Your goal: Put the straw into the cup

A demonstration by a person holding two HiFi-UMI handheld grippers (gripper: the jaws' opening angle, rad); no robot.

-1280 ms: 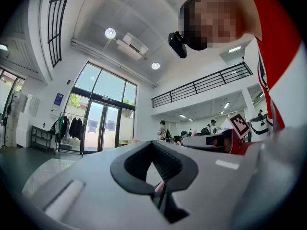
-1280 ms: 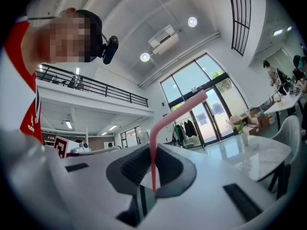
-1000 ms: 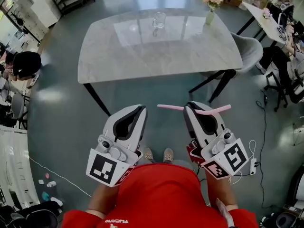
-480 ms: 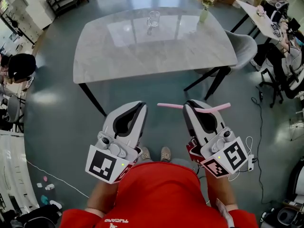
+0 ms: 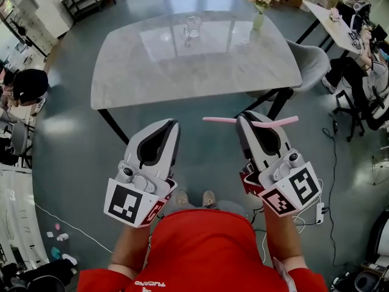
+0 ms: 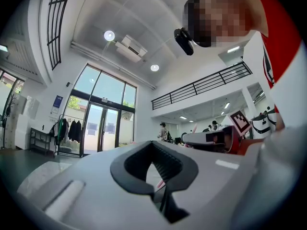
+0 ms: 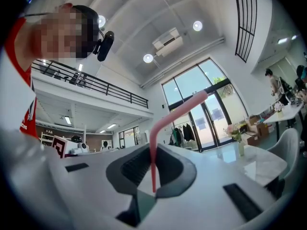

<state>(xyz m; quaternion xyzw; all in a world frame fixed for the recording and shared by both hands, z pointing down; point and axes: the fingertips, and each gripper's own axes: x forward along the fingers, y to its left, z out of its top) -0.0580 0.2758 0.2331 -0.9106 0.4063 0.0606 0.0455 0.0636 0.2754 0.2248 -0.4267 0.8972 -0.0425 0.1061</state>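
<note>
A clear glass cup stands near the far edge of the marble table. I hold both grippers over the floor, well short of the table's near edge. My right gripper is shut on a pink bendy straw, which lies crosswise through its jaws and sticks out on both sides. In the right gripper view the straw rises from between the pads of that gripper and bends to the right. My left gripper has its jaws together with nothing between them, and it looks the same in its own view.
A vase of flowers stands at the table's far right corner, and a grey chair is at its right end. Desks with seated people fill the right edge. Another person sits at the left. My shoes are on the grey floor.
Both grippers have moved a little forward toward the table, the left one also slightly left. The straw stays clamped in the right gripper.
</note>
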